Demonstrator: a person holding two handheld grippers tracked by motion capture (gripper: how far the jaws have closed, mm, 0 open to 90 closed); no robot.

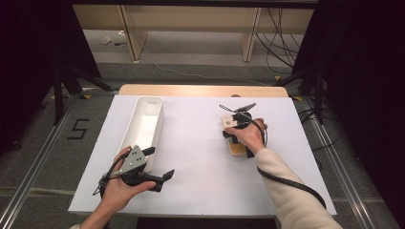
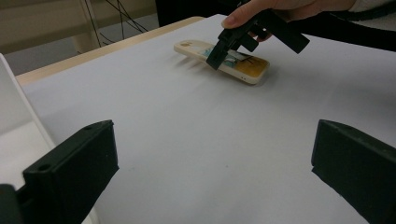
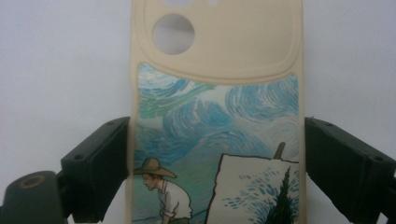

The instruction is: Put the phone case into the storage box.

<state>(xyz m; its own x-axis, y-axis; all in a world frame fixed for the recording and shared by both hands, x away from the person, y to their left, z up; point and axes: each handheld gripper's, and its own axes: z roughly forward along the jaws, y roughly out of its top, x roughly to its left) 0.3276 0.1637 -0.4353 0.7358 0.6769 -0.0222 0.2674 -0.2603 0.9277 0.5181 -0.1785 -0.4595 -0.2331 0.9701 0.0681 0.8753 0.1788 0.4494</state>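
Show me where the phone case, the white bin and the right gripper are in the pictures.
phone case [image 3: 215, 70]: right gripper view, its cream upper part.
white bin [image 1: 156, 125]: high view, its right wall.
right gripper [image 2: 231, 49]: left gripper view, midway between its fingers.

A cream phone case [image 3: 217, 93] bears swirling blue-and-green brushwork (a painted, hatted figure), flanked by black tongs [image 3: 217, 168].

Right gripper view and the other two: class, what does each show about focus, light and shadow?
Right gripper view: phone case fairly sharp, evenly lit, no glare. Left gripper view: near black jaws soft, the case casts a faint shadow on the white table. High view: table bright, surroundings dark.
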